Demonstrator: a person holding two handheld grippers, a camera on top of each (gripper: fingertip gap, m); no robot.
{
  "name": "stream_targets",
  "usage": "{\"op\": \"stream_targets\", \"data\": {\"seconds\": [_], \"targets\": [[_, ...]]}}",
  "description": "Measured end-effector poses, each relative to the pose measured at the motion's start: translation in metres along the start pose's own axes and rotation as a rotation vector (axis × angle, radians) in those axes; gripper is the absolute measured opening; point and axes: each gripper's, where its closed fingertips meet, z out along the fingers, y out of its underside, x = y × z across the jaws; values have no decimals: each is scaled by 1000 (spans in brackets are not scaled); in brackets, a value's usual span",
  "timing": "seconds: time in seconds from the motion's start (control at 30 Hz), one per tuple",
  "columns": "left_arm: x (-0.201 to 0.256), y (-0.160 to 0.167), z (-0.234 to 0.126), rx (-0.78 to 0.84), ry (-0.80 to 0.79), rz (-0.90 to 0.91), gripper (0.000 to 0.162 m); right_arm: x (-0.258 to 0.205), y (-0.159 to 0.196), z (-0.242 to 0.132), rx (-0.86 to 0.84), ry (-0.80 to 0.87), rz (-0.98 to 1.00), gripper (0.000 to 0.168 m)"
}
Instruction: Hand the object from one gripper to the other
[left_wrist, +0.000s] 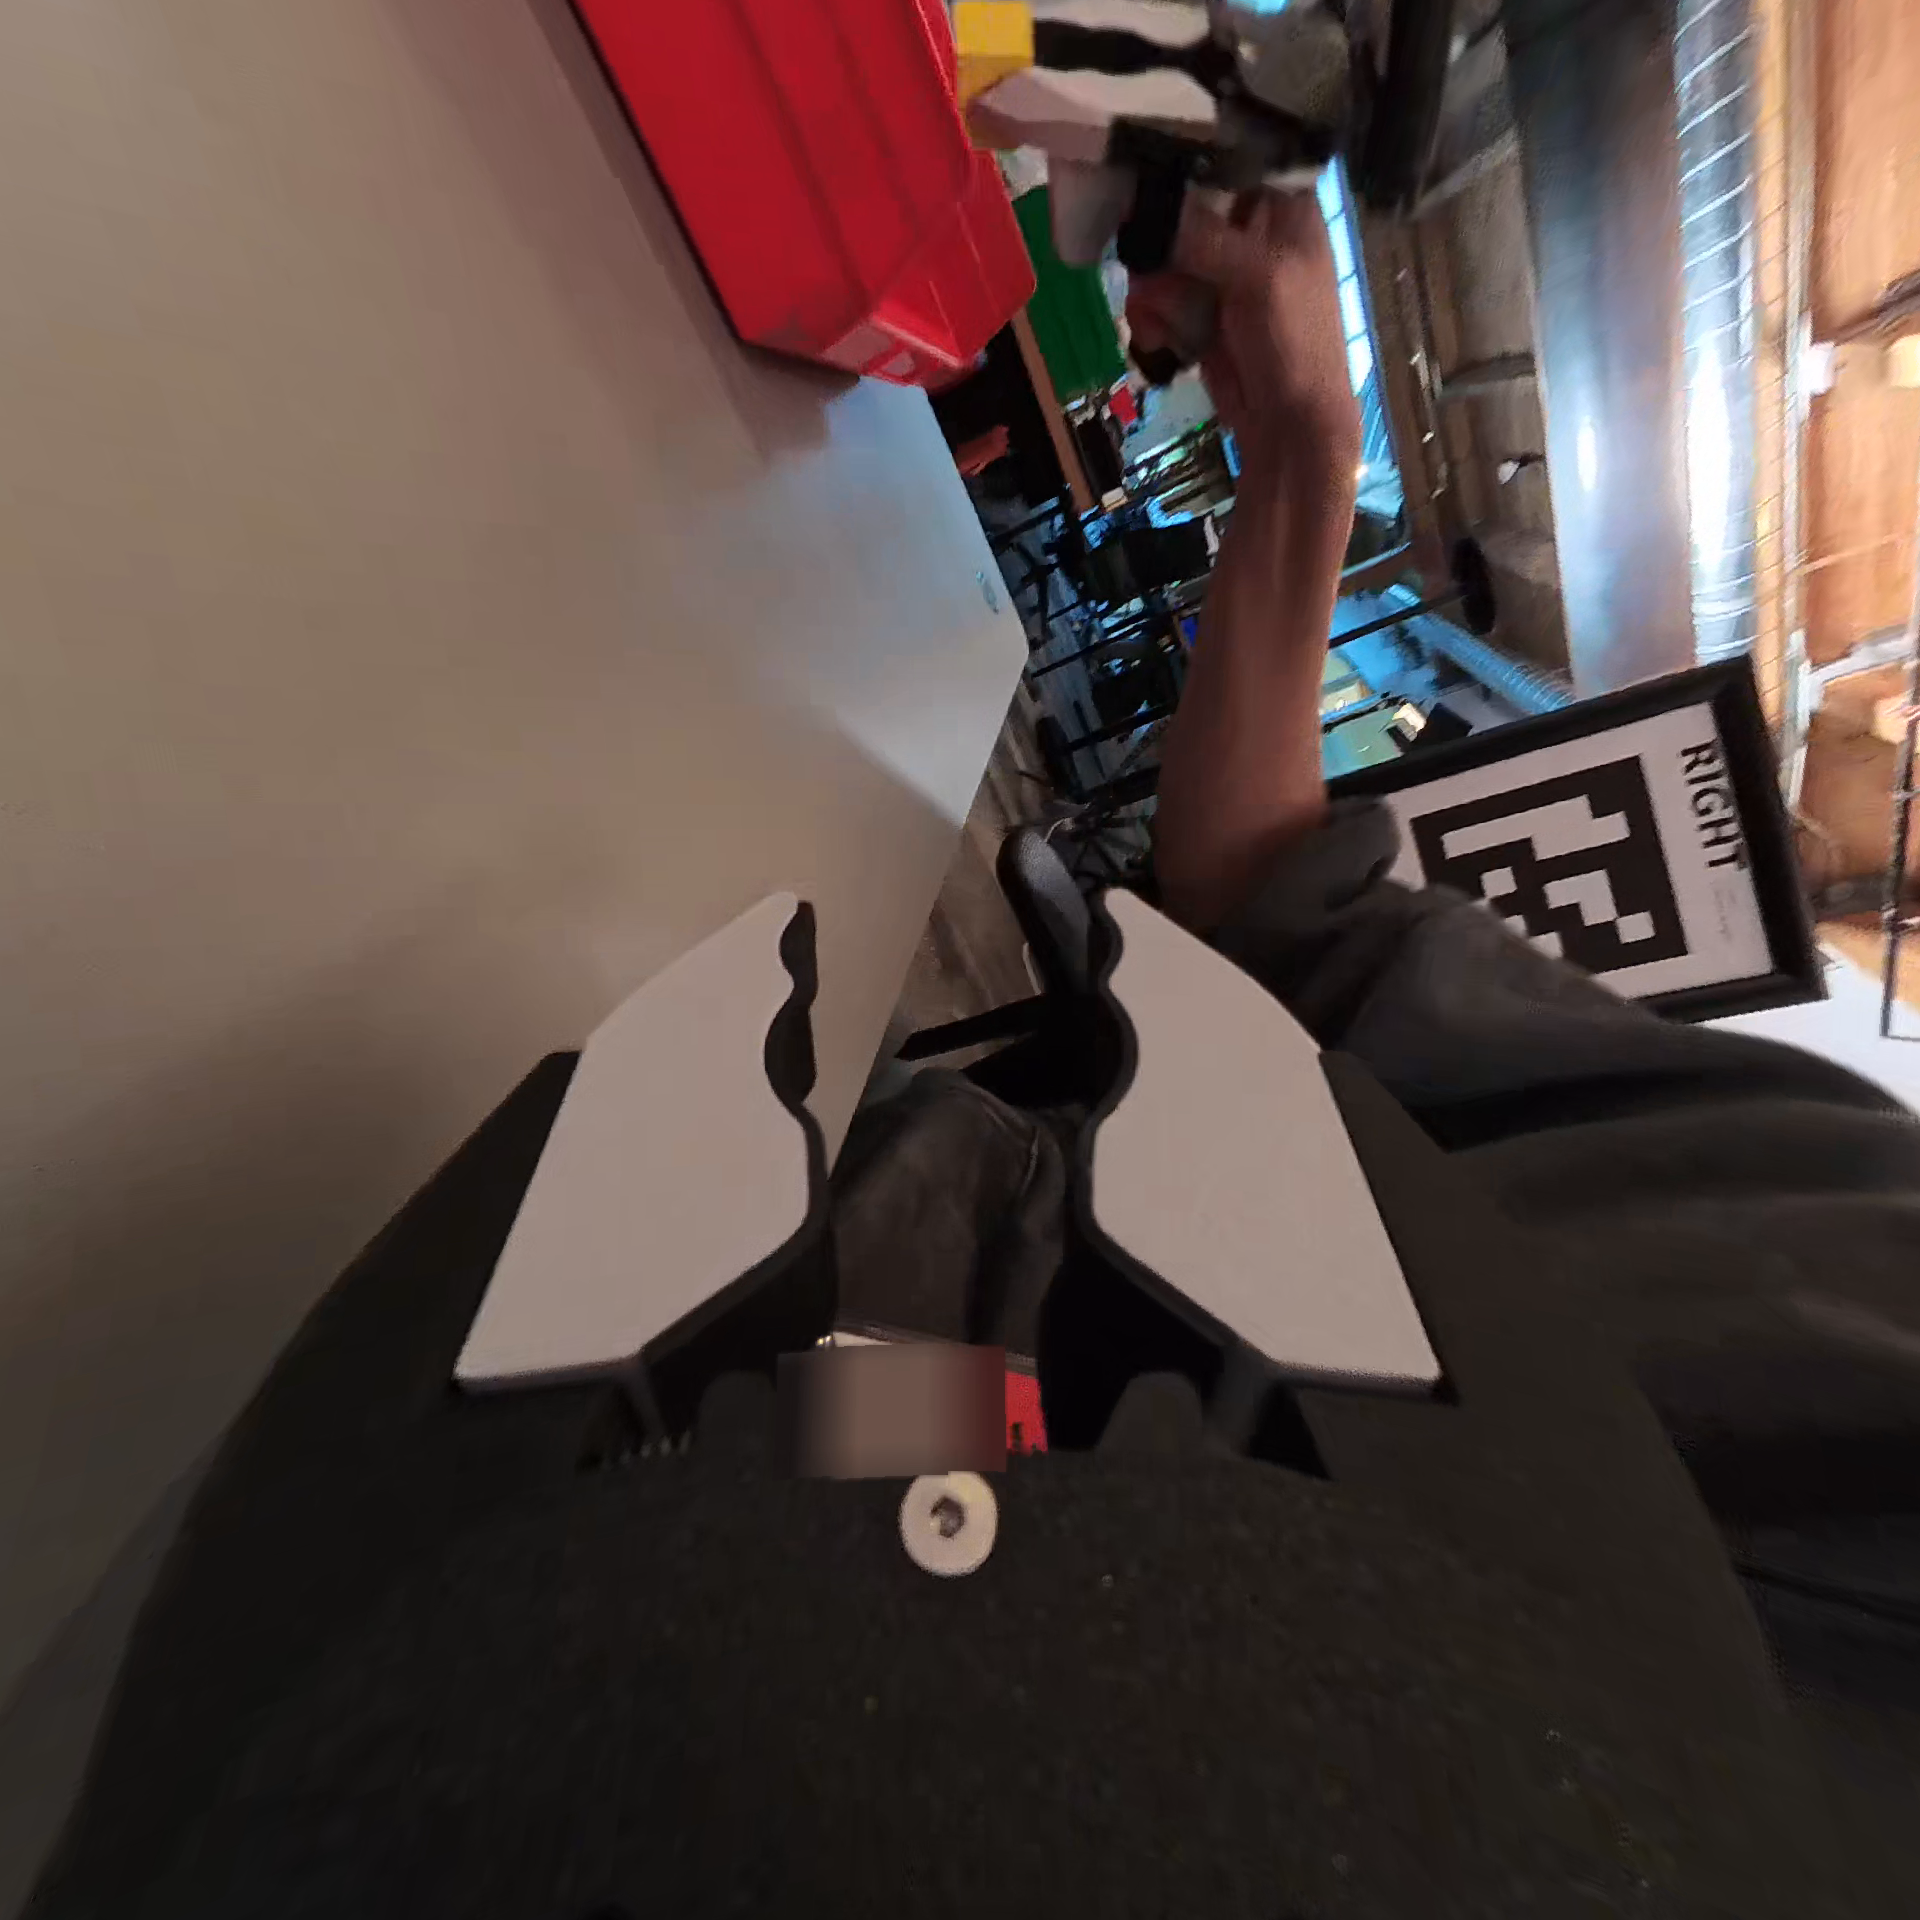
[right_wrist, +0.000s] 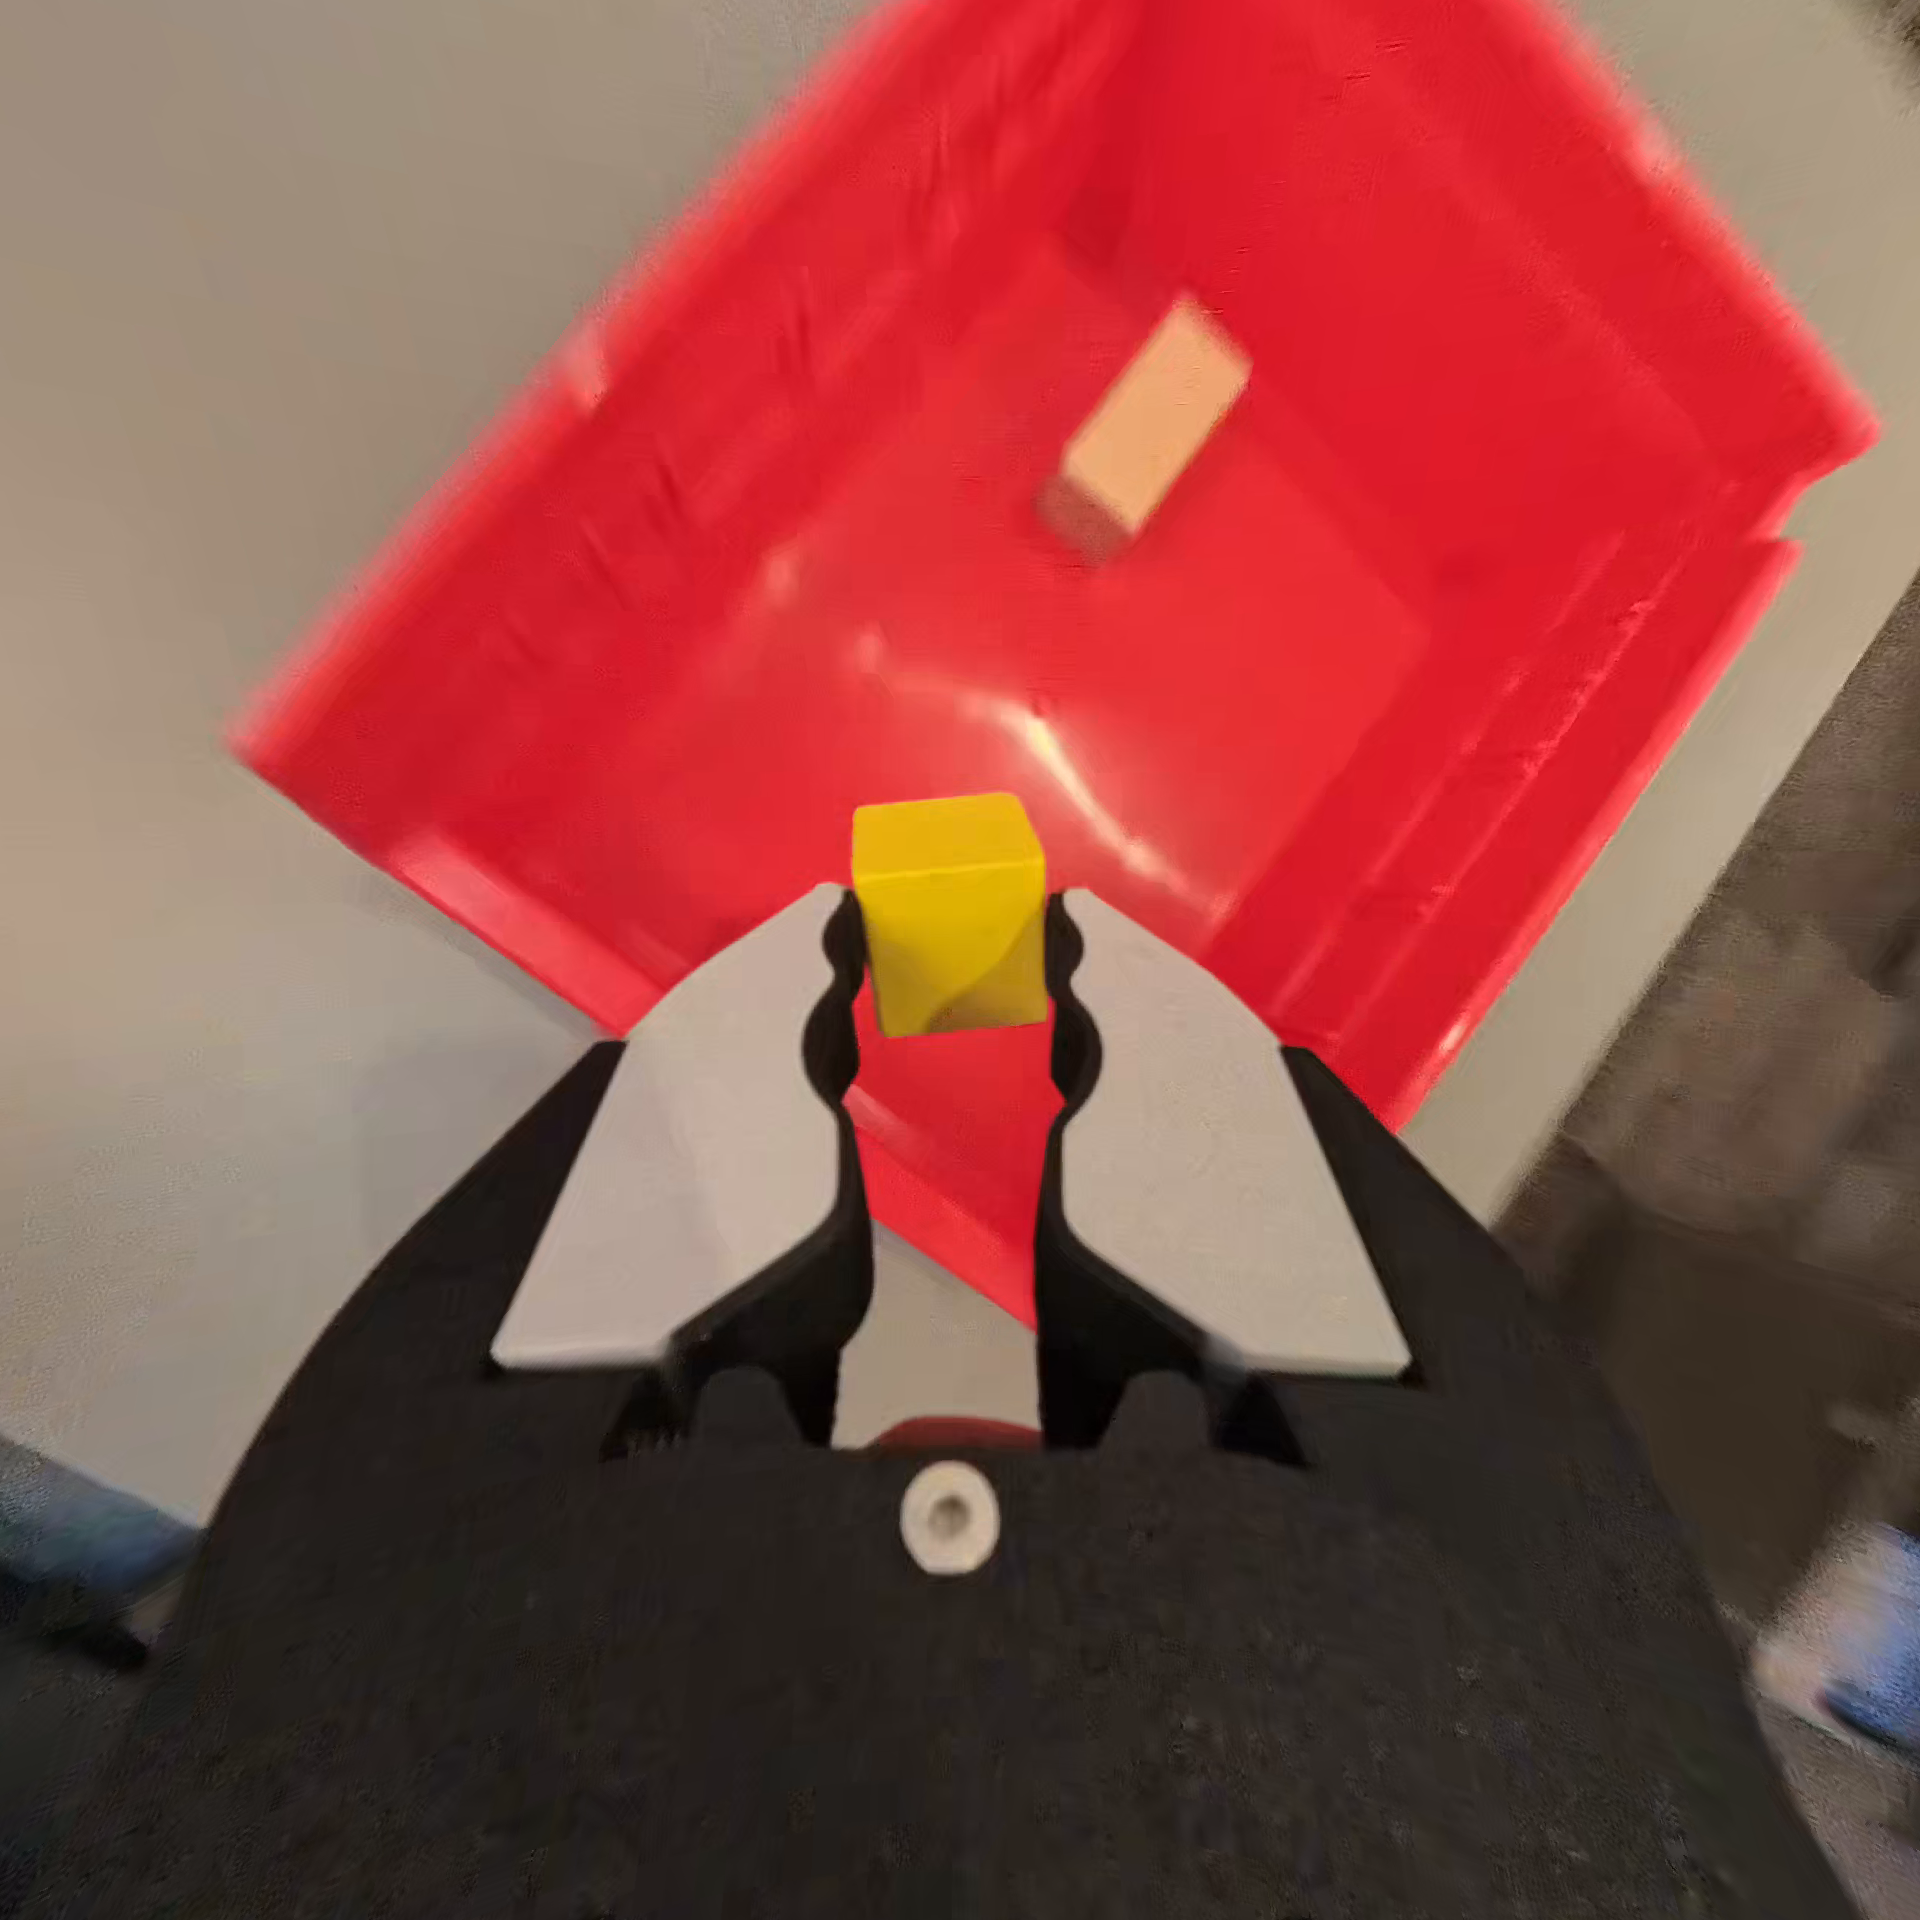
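Observation:
My right gripper (right_wrist: 951, 914) is shut on a yellow cube (right_wrist: 948, 914), held at the fingertips above a red bin (right_wrist: 727, 582). The same cube shows in the left wrist view (left_wrist: 992, 47) at the top, with the right gripper (left_wrist: 1091, 94) and the person's arm (left_wrist: 1268, 582) behind it. My left gripper (left_wrist: 956, 925) is open and empty, far from the cube, near the table's edge and pointing toward the person's body.
A plain wooden block (right_wrist: 1148, 436) lies in the red bin. The bin (left_wrist: 821, 177) sits on a white table (left_wrist: 416, 520). A framed black-and-white marker sign (left_wrist: 1590, 852) stands to the right. Dark floor (right_wrist: 1714, 1039) lies beyond the table edge.

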Motion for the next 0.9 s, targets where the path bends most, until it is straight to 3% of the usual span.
{"op": "stream_targets", "data": {"seconds": [0.2,0.3,0.5,0.9], "targets": [[6,7,4,-34,-19,55,48,23,55,47,-525,-93,-230,33],[6,6,4,-28,-32,64,48,23,69,56,-661,-131,-271,33],[6,11,6,-45,-24,53,48,25,87,65,-797,-142,-317,33],[4,19,11,-84,-73,109,47,24,96,71,-834,-110,-311,37]]}}
